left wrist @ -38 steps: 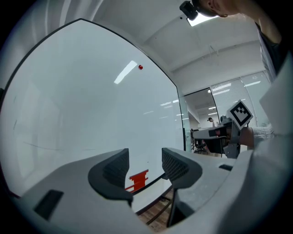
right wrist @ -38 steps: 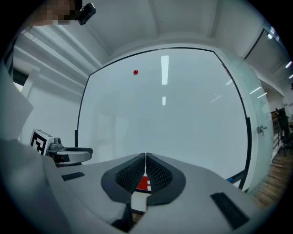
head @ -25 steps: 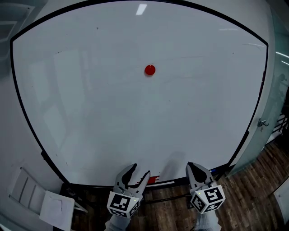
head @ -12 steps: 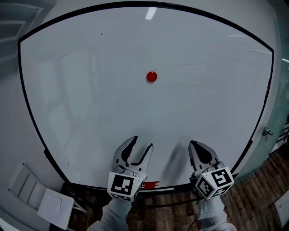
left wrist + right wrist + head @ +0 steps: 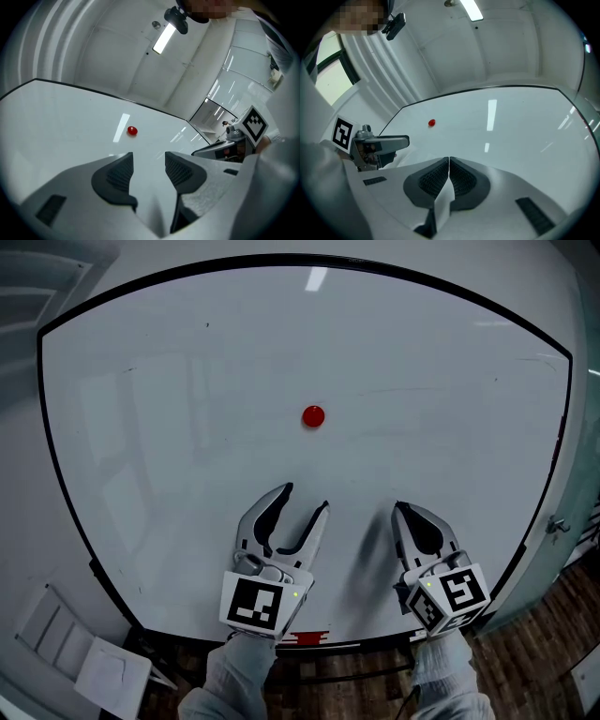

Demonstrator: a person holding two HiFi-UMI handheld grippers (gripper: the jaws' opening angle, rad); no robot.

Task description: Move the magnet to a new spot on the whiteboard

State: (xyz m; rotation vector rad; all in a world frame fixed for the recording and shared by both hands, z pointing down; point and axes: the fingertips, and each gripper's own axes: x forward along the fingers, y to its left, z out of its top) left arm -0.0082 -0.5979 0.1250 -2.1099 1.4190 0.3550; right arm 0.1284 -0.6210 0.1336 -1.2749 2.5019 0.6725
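A small round red magnet (image 5: 313,415) sticks near the middle of the whiteboard (image 5: 169,427). It also shows as a red dot (image 5: 132,131) in the left gripper view and as the magnet (image 5: 432,123) in the right gripper view. My left gripper (image 5: 304,498) hovers below the magnet, its jaws open and empty, pointing up toward it. To its right, my right gripper (image 5: 400,509) has its jaws shut with nothing between them. Both are well short of the magnet.
The whiteboard's black frame (image 5: 45,446) curves around the board. A red marker item (image 5: 307,637) lies on the ledge at the bottom edge. Wooden floor (image 5: 562,634) shows at lower right, and a white folding stand (image 5: 66,652) at lower left.
Both grippers have risen up the board toward the magnet. The left jaws have opened a little wider. The magnet has stayed where it was on the board.
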